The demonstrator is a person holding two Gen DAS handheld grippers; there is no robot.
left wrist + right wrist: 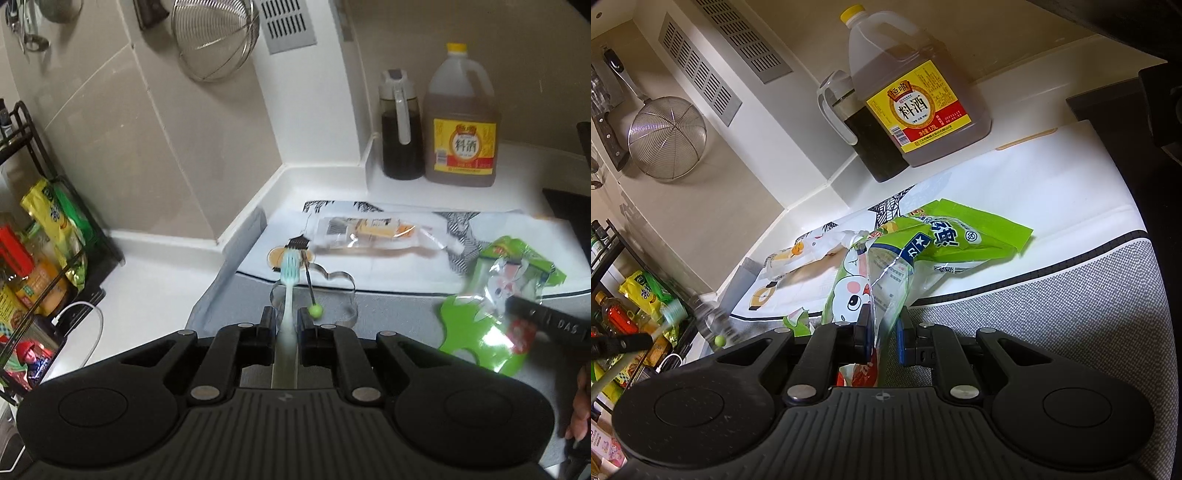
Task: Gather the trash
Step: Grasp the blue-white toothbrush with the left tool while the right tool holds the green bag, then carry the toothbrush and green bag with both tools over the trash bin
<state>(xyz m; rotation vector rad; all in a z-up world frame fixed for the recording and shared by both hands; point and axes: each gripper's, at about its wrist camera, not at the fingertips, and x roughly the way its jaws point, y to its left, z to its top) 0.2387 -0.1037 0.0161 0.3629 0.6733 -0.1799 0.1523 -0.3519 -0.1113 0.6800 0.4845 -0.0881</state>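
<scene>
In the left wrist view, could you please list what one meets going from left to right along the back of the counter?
Black wire rack → hanging steel mesh strainer → dark sauce dispenser with grey handle → large yellow-capped cooking wine jug.

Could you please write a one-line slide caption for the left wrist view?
Left gripper shut on a toothbrush above the countertop, with a clear snack wrapper lying beyond.

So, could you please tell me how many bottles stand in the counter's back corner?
2: a dark sauce bottle on the left and a yellow-capped cooking wine jug on its right, side by side. Others may be hidden.
</scene>
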